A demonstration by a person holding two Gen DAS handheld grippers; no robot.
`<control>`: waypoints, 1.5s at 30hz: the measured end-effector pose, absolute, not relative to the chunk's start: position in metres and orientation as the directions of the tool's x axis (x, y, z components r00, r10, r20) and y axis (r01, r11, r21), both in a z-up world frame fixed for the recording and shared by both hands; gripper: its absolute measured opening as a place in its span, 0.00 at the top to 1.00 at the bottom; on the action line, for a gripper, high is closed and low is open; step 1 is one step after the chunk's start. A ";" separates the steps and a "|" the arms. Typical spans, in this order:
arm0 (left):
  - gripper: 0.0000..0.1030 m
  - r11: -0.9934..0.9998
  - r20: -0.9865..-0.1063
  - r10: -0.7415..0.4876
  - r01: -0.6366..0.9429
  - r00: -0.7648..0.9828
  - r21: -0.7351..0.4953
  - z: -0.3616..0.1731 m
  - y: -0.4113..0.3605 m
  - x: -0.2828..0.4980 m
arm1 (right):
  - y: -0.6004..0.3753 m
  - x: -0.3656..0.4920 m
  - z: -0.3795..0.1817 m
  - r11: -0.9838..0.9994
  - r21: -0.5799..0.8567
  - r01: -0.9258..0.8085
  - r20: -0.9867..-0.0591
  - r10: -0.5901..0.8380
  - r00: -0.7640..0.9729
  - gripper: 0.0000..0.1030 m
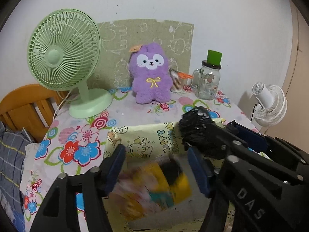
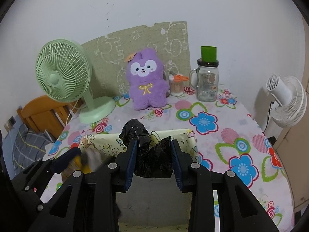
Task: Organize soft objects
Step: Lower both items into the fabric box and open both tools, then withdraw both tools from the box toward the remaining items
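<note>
The left gripper (image 1: 156,166) hangs over the yellow cartoon-print box (image 1: 152,141) with jaws apart, a blurred yellow soft item (image 1: 154,185) between them but not visibly clamped. Just right, the right gripper (image 2: 154,154) has jaws clamped on a crumpled black plastic bag (image 2: 146,150) above the same box. Behind, on the flowered surface (image 2: 222,135), a purple plush (image 2: 144,83) sits upright.

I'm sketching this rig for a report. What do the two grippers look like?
Both the left gripper and the right gripper are matte black angular frames with silver screw heads and flat dark blue ribbed finger pads. White letters "DAS" mark the right one. No cables or sleeves show.
</note>
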State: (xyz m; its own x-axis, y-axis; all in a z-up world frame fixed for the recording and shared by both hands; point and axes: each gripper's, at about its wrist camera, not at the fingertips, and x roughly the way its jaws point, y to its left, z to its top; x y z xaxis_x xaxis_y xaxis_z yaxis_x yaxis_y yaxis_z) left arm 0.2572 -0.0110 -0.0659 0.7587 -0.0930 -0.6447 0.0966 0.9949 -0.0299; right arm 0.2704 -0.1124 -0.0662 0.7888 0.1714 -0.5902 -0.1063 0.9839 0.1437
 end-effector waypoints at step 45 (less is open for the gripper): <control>0.02 0.998 -0.520 -0.048 0.065 0.853 0.014 -0.008 -0.023 0.138 | -0.116 0.148 -0.004 0.985 0.063 -0.163 -0.480 0.173 0.860 0.05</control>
State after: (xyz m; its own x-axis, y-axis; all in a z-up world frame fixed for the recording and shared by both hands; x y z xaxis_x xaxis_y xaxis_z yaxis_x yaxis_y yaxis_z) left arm 0.1380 -0.0229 -0.0084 0.8529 -0.0482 -0.5199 0.0649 0.9978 0.0139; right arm 0.1483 -0.1163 -0.0040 0.8602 0.1731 -0.4798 -0.1631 0.9846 0.0629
